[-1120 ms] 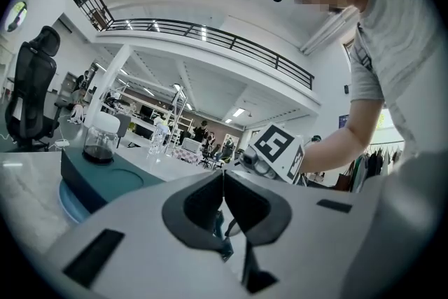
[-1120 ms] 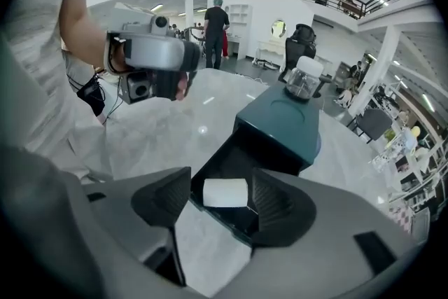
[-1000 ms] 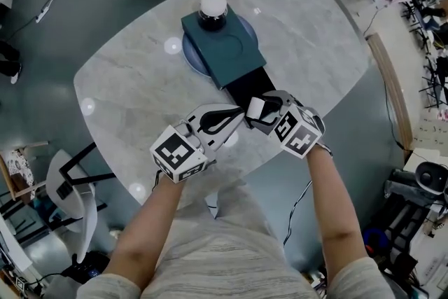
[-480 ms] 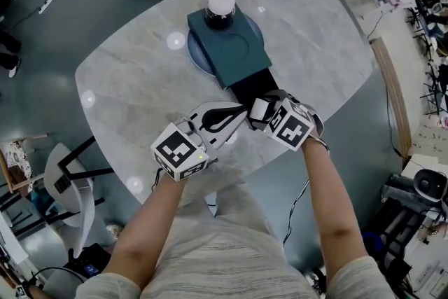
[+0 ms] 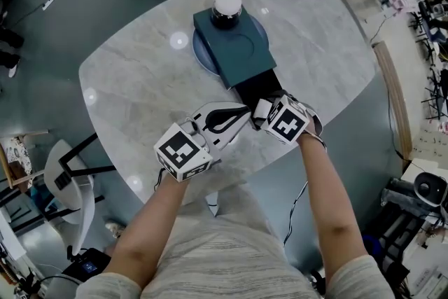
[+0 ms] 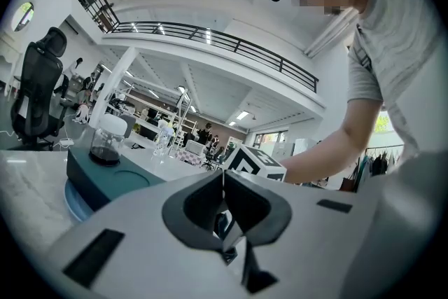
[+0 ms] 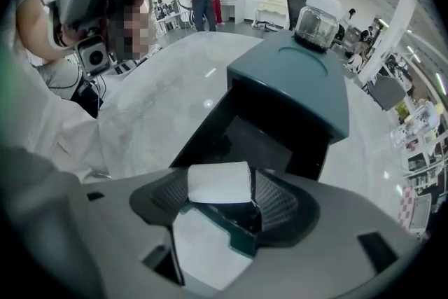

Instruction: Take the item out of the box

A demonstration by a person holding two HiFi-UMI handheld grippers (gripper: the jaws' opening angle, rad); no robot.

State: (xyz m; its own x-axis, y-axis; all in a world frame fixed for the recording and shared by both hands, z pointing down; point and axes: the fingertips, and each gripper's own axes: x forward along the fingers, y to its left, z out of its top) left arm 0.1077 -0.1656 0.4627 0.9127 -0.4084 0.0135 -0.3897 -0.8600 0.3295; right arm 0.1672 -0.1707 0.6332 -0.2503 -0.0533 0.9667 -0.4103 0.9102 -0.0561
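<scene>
Head view: on the table [image 5: 140, 87], the box [image 5: 236, 52] has its drawer [image 5: 260, 86] pulled out, with left gripper [image 5: 241, 114] and right gripper [image 5: 260, 110] side by side at its near end; left gripper view: jaws pressed together, empty; right gripper view: jaws spread wide, white item [image 7: 219, 183] between them, just outside the drawer.

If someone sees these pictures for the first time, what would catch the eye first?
First comes the dark teal rectangular box in the middle of the pale oval marble table, with a white-lidded glass jar standing on its far end. Next is the black tray that sticks out of the box toward the person. At the tray's near end, a small white block sits between the wide-apart jaws of the right gripper.
</scene>
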